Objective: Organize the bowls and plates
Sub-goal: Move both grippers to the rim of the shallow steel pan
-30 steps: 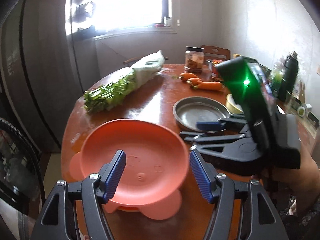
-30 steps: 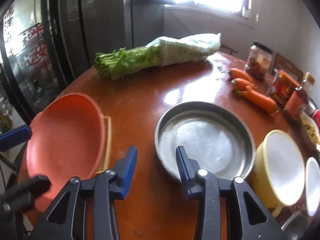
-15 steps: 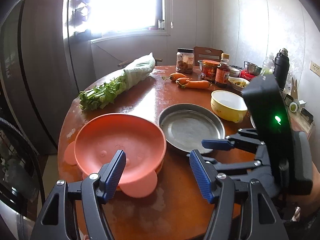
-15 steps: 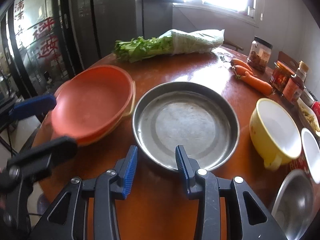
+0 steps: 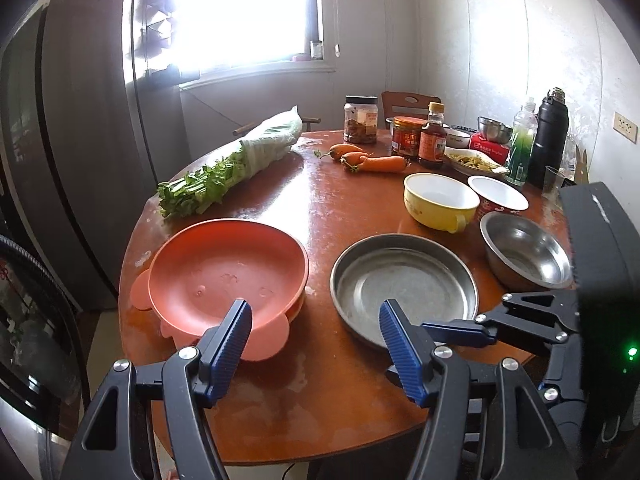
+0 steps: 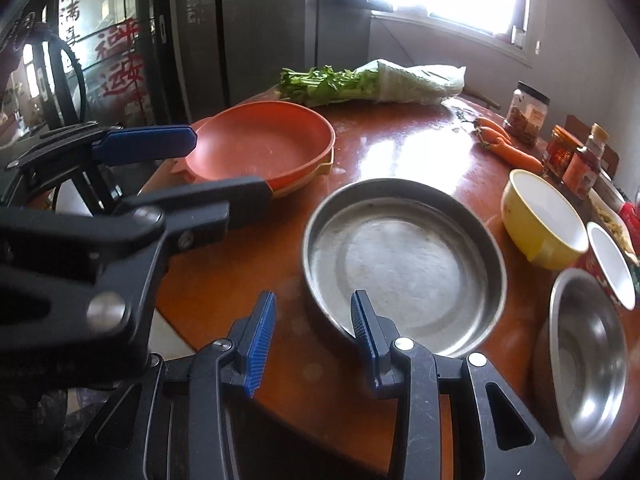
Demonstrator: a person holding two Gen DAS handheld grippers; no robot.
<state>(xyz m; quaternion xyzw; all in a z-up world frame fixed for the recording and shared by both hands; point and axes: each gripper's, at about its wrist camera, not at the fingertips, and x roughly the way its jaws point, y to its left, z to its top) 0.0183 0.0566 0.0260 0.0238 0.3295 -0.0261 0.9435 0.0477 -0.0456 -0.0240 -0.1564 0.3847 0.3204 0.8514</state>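
Note:
An orange plate point(image 5: 228, 272) sits stacked on a yellow plate at the table's near left, also in the right wrist view point(image 6: 260, 148). A steel plate point(image 5: 404, 284) lies to its right point(image 6: 404, 264). A yellow bowl point(image 5: 440, 200), a red-and-white bowl point(image 5: 500, 198) and a steel bowl point(image 5: 528, 256) stand further right. My left gripper point(image 5: 316, 332) is open and empty, above the table's near edge between the two plates. My right gripper point(image 6: 312, 320) is open and empty at the steel plate's near rim.
A round wooden table point(image 5: 320, 208) holds bagged greens point(image 5: 232, 164), carrots point(image 5: 372, 160), jars and a sauce bottle point(image 5: 432, 136), a food dish, a green bottle and a black flask point(image 5: 552, 136). A fridge point(image 5: 60, 140) stands to the left.
Both grippers have pulled back and up from the plates, so more of the table shows. The orange plate now rests free on the table. Both stay open.

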